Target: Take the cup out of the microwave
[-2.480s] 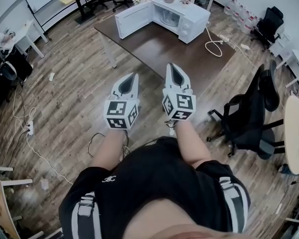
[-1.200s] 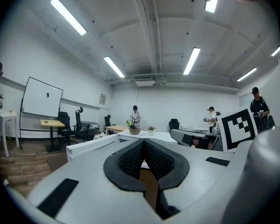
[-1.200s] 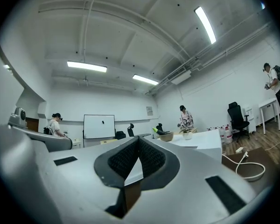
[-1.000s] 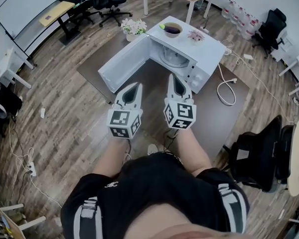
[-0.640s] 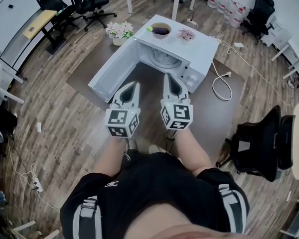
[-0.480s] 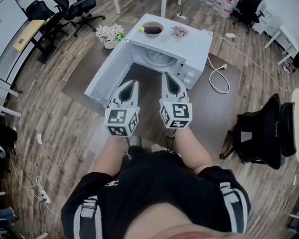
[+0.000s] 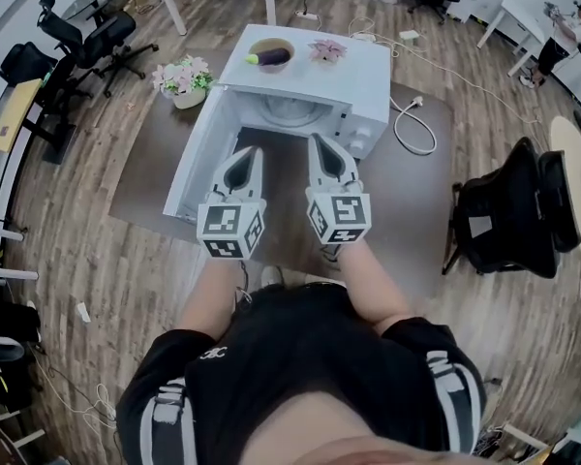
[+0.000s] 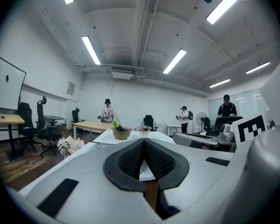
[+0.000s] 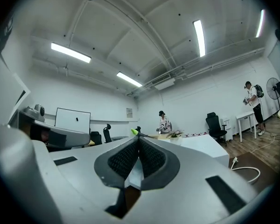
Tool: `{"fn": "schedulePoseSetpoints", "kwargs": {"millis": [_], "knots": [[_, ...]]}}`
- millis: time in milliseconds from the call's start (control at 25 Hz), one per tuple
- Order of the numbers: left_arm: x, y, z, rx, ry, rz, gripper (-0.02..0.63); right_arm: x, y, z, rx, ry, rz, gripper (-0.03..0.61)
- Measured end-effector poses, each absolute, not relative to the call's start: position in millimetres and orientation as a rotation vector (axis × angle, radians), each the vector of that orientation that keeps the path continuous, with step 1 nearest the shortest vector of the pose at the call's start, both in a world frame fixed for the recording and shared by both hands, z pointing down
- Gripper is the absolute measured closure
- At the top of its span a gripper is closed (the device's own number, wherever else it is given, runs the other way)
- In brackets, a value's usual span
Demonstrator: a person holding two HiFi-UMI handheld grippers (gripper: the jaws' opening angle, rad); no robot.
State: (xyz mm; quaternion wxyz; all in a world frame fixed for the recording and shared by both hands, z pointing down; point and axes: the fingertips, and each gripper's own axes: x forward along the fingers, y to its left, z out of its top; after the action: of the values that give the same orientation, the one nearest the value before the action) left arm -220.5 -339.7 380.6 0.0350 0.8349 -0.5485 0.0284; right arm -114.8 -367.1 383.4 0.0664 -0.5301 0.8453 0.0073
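Observation:
The white microwave (image 7: pixel 353 76) stands on a dark brown table (image 7: pixel 407 197) with its door (image 7: pixel 201 163) swung open to the left. Inside it I make out only the glass turntable (image 7: pixel 289 114); no cup shows in any view. My left gripper (image 7: pixel 244 156) is shut and empty, its tip over the open door's inner edge. My right gripper (image 7: pixel 321 143) is shut and empty too, just in front of the opening. In the left gripper view the left gripper (image 8: pixel 143 141) has its pads together; the right gripper (image 9: pixel 138 139) looks the same in its own view.
On the microwave's top sit a bowl (image 7: pixel 270 54) with an eggplant and a small flower pot (image 7: pixel 326 48). A bouquet (image 7: pixel 182 74) stands left of it, a white power cord (image 7: pixel 413 129) lies right. A black chair (image 7: pixel 508 206) stands at the table's right. People stand far off.
I have walked up to the table, so the microwave now sits much nearer in the head view. Both grippers moved forward to its open front and stayed shut.

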Motion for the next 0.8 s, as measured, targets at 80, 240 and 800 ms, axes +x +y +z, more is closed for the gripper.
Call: {"fn": "schedulePoseSetpoints", "kwargs": {"millis": [80, 240, 800], "knots": [[-225.0, -344.2, 381.3, 2.577, -1.67, 0.084, 0.614, -123.8, -369.7, 384.5, -1.57, 2.559, 0.017, 0.561], [-234.2, -353.9, 385.1, 2.579, -1.658, 0.084, 0.614, -139.3, -383.4, 389.7, -1.508, 2.572, -0.017, 0.23], [-252.3, -389.1, 415.6, 2.524, -1.648, 0.117, 0.614, -173.1, -470.6, 472.7, -1.68, 2.652, -0.122, 0.058]]}}
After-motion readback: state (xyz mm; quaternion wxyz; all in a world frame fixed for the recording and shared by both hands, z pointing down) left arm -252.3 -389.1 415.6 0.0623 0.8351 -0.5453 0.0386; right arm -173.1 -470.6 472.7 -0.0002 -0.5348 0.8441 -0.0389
